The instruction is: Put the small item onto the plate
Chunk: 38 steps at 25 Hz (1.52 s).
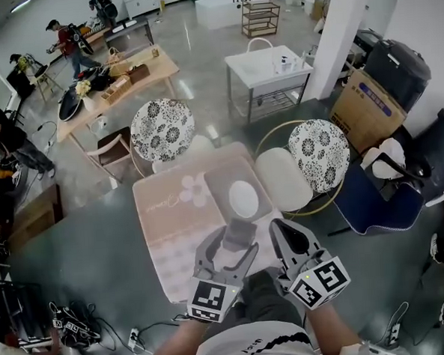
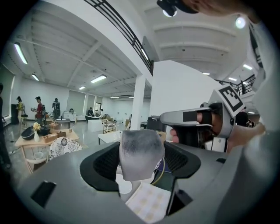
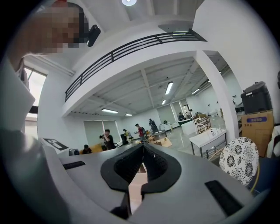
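A small grey block [image 2: 141,153] sits clamped between the jaws of my left gripper [image 2: 140,164]. In the head view the left gripper [image 1: 230,247] holds this grey item [image 1: 237,235] above the near part of the table, just short of the white oval plate [image 1: 243,198]. The plate rests on a grey mat [image 1: 216,187]. A sliver of the plate [image 2: 122,184] shows under the item in the left gripper view. Beside it on the right, my right gripper [image 1: 284,234] is shut and empty, its jaw tips touching [image 3: 142,148].
The table carries a pale pink cloth [image 1: 168,221] with a flower print. Two patterned round chairs [image 1: 162,128] [image 1: 319,154] and a white seat [image 1: 282,178] stand behind it. A blue bag [image 1: 377,197] and a cardboard box [image 1: 362,110] lie to the right. People work at far tables.
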Tool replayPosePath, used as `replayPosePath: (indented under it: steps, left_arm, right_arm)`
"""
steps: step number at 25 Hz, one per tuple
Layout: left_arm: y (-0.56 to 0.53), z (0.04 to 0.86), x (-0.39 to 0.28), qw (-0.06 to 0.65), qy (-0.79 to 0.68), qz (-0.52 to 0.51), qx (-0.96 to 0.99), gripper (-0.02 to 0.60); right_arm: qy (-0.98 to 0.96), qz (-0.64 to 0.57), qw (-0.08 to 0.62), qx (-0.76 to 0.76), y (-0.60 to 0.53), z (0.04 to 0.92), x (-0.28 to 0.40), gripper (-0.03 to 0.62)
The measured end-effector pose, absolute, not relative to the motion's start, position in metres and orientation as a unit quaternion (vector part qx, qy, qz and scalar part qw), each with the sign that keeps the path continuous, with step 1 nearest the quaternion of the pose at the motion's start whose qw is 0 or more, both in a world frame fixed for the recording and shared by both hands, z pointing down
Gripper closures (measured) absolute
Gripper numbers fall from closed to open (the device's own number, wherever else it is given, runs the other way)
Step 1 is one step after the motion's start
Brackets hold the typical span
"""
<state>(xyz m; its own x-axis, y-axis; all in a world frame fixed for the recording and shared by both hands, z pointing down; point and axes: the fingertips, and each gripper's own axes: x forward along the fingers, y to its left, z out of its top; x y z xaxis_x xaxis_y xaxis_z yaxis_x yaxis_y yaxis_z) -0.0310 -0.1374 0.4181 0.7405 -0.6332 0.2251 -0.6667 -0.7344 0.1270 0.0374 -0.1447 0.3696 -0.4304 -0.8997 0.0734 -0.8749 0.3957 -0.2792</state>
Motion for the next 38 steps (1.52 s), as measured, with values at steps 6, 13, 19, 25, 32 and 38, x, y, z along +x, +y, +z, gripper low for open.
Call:
replayPosePath:
  steps: [6,13,19,25,32,38]
  left_arm:
    - [-0.182,0.464,-0.011,0.112,-0.342,0.1,0.927,0.277]
    - [-0.233,0.527,0.018,0.134,-0.343,0.122,0.922,0.277]
    - [-0.271,0.591,0.031,0.153,-0.358,0.149,0.909,0.278]
    - [-0.295,0.651,0.039,0.163,-0.367,0.165,0.901,0.277]
    - [-0.307,0.705,0.049,0.162,-0.363,0.195,0.897,0.278]
    - [-0.313,0.747,0.056,0.151,-0.355,0.229,0.894,0.278]
  right_arm:
    - [0.834,-0.154,0.039,-0.528,-0.198,0.406,0.051,0.579]
    - [0.827,-0.181,0.029,-0.531,-0.247,0.462,0.08,0.579]
    - [0.821,-0.208,0.023,-0.531,-0.282,0.514,0.092,0.579]
    - [0.817,-0.222,0.019,-0.532,-0.299,0.552,0.101,0.579]
    - [0.808,-0.243,0.016,-0.536,-0.305,0.596,0.106,0.579]
    - [0.805,-0.252,0.016,-0.537,-0.307,0.62,0.11,0.579]
